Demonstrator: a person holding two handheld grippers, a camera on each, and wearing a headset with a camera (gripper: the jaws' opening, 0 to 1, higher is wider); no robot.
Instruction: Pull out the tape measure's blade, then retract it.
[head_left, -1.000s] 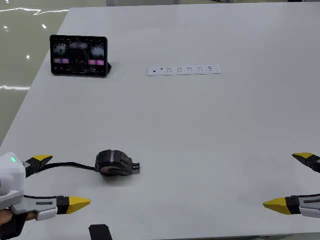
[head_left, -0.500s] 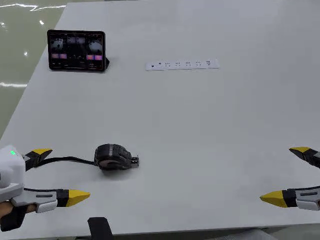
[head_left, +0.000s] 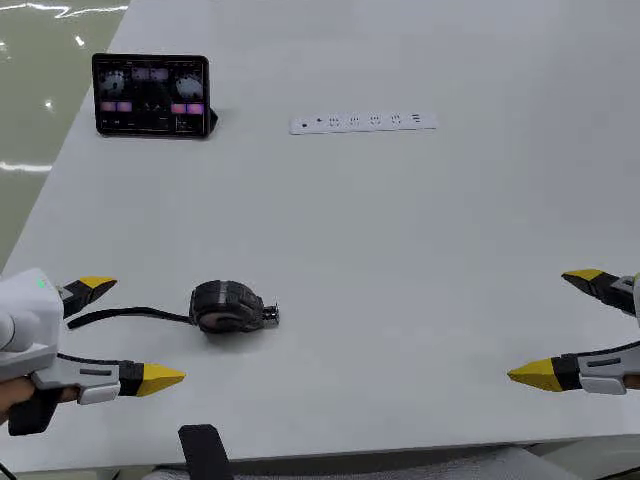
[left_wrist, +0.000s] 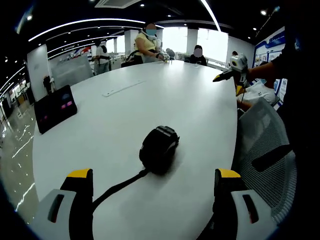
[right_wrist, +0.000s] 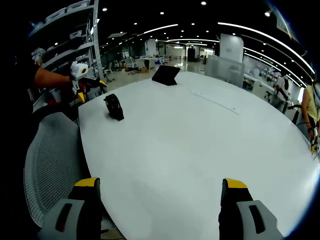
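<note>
A black tape measure (head_left: 228, 307) lay on the white table (head_left: 400, 230). Its strap (head_left: 120, 316) ran toward the left gripper (head_left: 130, 332), whose yellow-tipped jaws were wide apart. The right gripper (head_left: 557, 325) was far off, jaws apart too. A tablet (head_left: 150, 95) and a power strip (head_left: 363, 122) sat far back.

A black round-cased tape measure (head_left: 228, 307) lies on the white table (head_left: 400, 250) near the front edge, left of centre. Its black strap (head_left: 125, 317) trails leftward into the gap between the wide-spread jaws of the left claw (head_left: 138, 330). The right claw (head_left: 542, 325) sits well apart at the front right, jaws likewise spread. Toward the far side, a dark propped-up tablet (head_left: 150, 95) stands at the left edge — a flat white power strip (head_left: 363, 122) lies to its right.
</note>
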